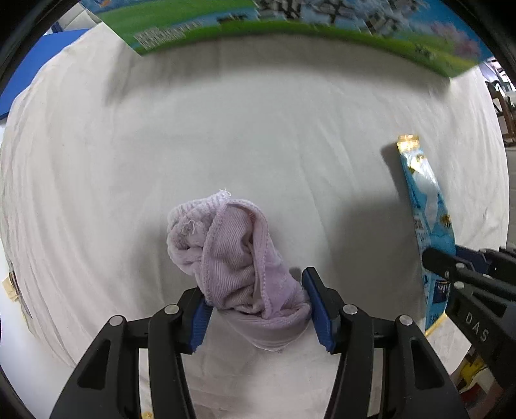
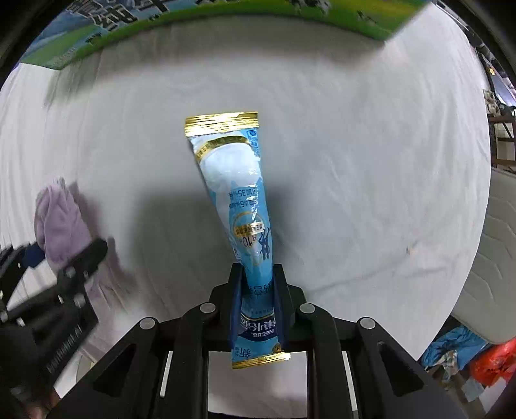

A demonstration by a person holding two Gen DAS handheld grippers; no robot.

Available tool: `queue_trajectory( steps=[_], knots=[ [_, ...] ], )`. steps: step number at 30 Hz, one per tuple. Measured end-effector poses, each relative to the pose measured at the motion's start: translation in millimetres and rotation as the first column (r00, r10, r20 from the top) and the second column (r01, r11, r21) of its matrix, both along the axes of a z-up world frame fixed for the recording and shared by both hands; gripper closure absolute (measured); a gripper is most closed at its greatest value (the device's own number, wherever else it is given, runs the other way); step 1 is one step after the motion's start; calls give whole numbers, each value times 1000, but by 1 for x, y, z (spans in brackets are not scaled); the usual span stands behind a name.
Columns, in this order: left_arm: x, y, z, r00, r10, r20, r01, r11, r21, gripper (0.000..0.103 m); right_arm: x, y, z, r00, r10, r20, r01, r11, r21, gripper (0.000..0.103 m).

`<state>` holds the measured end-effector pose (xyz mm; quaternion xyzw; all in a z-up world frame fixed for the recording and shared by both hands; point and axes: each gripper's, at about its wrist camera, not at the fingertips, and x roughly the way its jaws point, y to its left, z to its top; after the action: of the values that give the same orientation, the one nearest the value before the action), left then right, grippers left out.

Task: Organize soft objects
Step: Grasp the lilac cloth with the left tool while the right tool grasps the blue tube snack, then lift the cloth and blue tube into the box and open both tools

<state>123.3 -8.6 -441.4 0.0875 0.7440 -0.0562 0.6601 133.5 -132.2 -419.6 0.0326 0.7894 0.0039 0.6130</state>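
While both tools are already loaded, the step in hand looks like the pickup: the left gripper (image 1: 258, 301) pinches a crumpled lilac knitted sock (image 1: 230, 258), and the right gripper (image 2: 257, 298) presses on a long light-blue foil sachet (image 2: 240, 206) reading "Nestle", both just above the white cloth-covered table (image 1: 290, 129). Next, probably, comes carrying them to the green printed cardboard box (image 1: 290, 29) behind.

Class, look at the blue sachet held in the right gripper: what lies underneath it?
Beneath the blue sachet only the white cloth and the sachet's shadow show. The strip of cloth directly under it, and under the gripper's fingers, is covered.
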Motion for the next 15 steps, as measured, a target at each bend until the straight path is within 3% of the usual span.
queue_trajectory(
  steps=[7, 12, 15],
  knots=[
    [6, -2, -20, 1000, 27, 10, -28, 1000, 10, 51, 18, -14, -15, 999, -38, 2, 38, 999, 38, 78],
    [3, -4, -8, 999, 45, 23, -45, 999, 6, 53, 7, 4, -16, 999, -37, 24, 37, 999, -15, 78],
    [1, -5, 16, 998, 42, 39, -43, 999, 5, 54, -9, 22, -8, 999, -7, 43, 9, 999, -37, 87]
  ],
)
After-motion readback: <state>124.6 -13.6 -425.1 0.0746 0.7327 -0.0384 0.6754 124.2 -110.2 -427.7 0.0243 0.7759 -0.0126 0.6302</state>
